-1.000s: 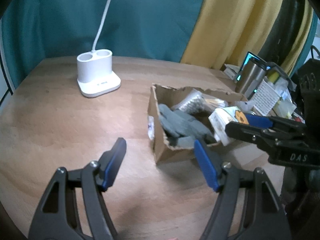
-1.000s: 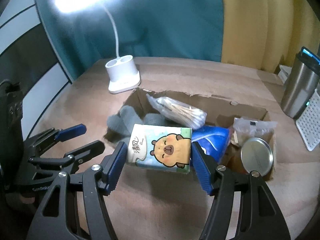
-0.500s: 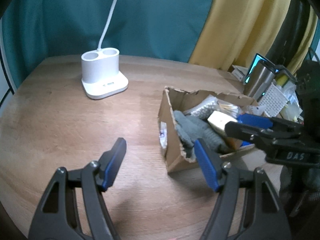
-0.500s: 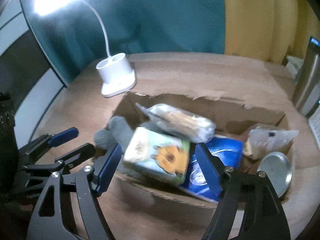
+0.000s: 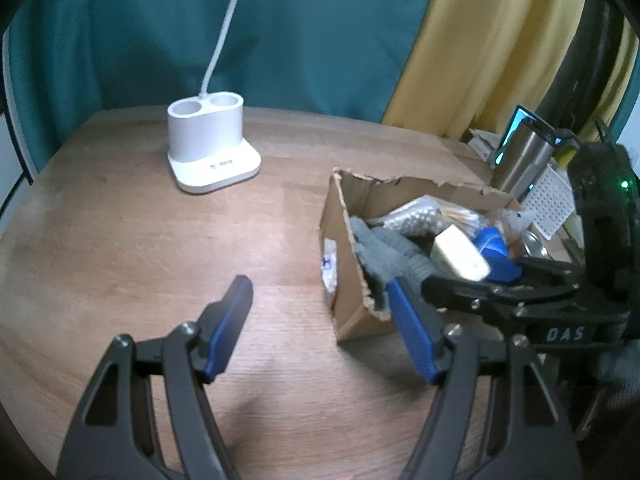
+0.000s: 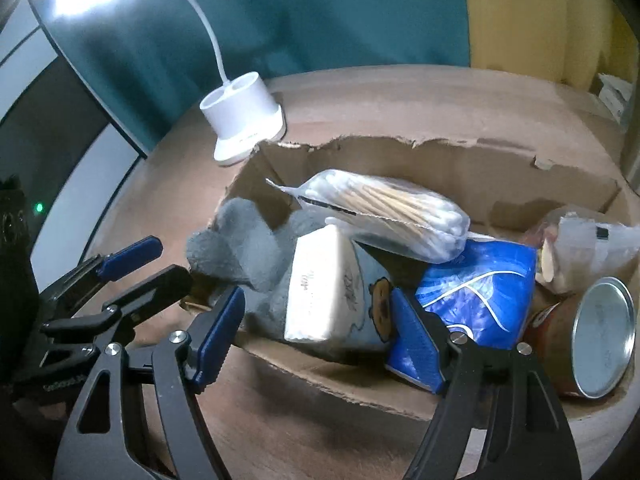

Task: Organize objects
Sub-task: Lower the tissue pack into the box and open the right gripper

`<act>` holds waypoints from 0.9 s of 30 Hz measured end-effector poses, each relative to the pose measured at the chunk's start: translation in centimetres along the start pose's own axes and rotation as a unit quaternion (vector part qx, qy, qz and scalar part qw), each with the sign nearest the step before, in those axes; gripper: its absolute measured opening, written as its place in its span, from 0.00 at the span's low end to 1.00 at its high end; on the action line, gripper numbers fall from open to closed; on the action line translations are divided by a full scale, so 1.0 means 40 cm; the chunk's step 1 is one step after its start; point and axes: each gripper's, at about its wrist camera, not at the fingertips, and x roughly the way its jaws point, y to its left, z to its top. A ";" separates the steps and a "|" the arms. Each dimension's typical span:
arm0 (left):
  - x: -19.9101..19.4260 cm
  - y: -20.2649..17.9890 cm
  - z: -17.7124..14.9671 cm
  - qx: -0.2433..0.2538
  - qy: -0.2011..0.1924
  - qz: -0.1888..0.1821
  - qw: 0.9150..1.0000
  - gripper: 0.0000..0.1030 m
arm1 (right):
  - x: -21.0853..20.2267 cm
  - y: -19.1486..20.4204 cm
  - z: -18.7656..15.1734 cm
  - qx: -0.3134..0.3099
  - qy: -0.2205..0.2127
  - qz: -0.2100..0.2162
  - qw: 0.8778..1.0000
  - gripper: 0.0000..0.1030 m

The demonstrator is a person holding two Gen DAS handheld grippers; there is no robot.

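A torn cardboard box (image 6: 440, 168) (image 5: 340, 248) sits on the wooden table. In it lie grey gloves (image 6: 240, 240), a tissue pack with a capybara print (image 6: 324, 284), a bag of cotton swabs (image 6: 384, 212), a blue packet (image 6: 476, 280), a clear bag (image 6: 584, 248) and a tin can (image 6: 600, 344). My right gripper (image 6: 320, 336) is open over the box's near wall, with the tissue pack lying loose between its fingers. My left gripper (image 5: 320, 328) is open and empty over the table, left of the box.
A white lamp base (image 5: 210, 148) (image 6: 244, 120) stands at the back left of the table (image 5: 140, 240). A steel tumbler (image 5: 520, 160) and a white perforated object (image 5: 552, 204) stand right of the box. Teal and yellow curtains hang behind.
My right gripper carried the tissue pack forward into the box and opened. The pack now rests tipped in the box. My left gripper drifted slightly left, away from the box.
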 end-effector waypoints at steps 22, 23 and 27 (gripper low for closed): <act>-0.006 -0.066 -0.001 0.015 0.003 -0.011 1.000 0.70 | -0.113 -0.065 -0.033 -0.013 -0.058 -0.105 0.993 0.77; -0.008 -0.073 -0.001 0.015 0.003 -0.012 1.000 0.70 | -0.119 -0.069 -0.037 -0.012 -0.059 -0.107 0.992 0.77; -0.019 -0.091 -0.001 0.020 0.000 -0.014 1.000 0.70 | -0.143 -0.073 -0.051 -0.009 -0.067 -0.113 0.991 0.77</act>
